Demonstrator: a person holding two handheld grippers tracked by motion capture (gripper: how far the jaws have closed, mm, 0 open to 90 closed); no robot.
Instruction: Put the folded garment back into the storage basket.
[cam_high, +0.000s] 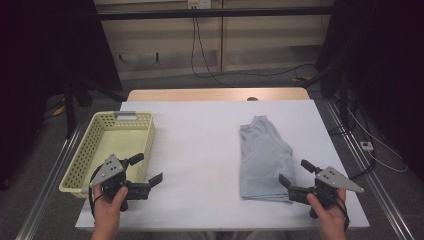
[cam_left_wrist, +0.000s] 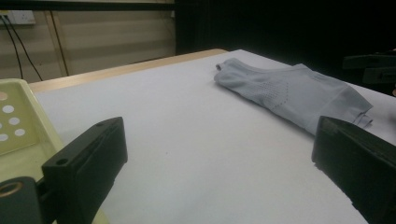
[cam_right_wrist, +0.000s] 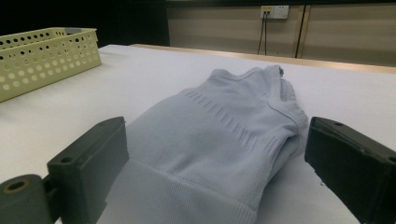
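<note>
Both claws are black with chunky jaws, left claw (cam_high: 156, 180) at lower left, right claw (cam_high: 285, 183) at lower right. Each has a grey three-cornered plate with dark dots, black knob, black cable. Bare forearms.

Left gripper (cam_left_wrist: 219, 158) hovering over white table (cam_left_wrist: 187, 140), jaws spread wide.
Folded grey garment (cam_left_wrist: 294, 91) lying ahead-right of the claw; yellow basket (cam_left_wrist: 18, 130) sitting just beside its left jaw.

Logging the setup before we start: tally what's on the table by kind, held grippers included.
Yellow perforated basket: 1
Folded light blue garment: 1
Handheld grippers: 2, the left gripper and the right gripper, both open
Total: 4
</note>
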